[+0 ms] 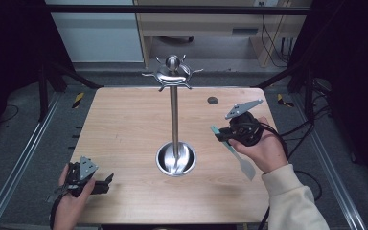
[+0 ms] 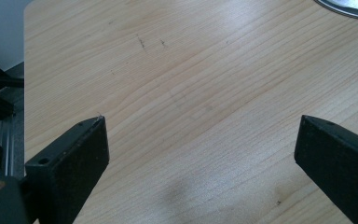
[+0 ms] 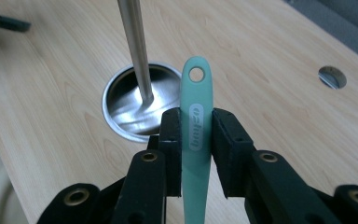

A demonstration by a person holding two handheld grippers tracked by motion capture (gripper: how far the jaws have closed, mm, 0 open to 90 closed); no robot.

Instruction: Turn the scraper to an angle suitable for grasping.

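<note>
Right gripper (image 3: 196,128): black jaws clamped on the handle of a mint-green plastic spatula (image 3: 196,135), one pad on each flat side. In the right gripper view the handle end with its round hanging hole sticks out past the fingertips, toward the stand. In the high view the same gripper (image 1: 220,135) sits in the person's right hand (image 1: 263,148) over the right half of the table, lifted clear of the surface; the spatula's pale blade (image 1: 247,167) hangs out the back of the grip, toward the near edge.

Polished steel hook stand (image 1: 174,115): upright at table centre, thin pole rising from a round dished base (image 1: 176,160), ring of hooks under a ball knob (image 1: 172,72) at top. No item on the hooks. Handle tip is near the pole, not touching.

Left gripper (image 1: 106,181): held in the left hand (image 1: 69,201) at the near left corner of the light wooden table (image 1: 124,124). Left gripper view shows both jaws spread wide, bare wood between them; rim of the stand base (image 2: 349,7) at upper right.

Small round dark hole (image 1: 212,100) in the tabletop, far right of the stand.
</note>
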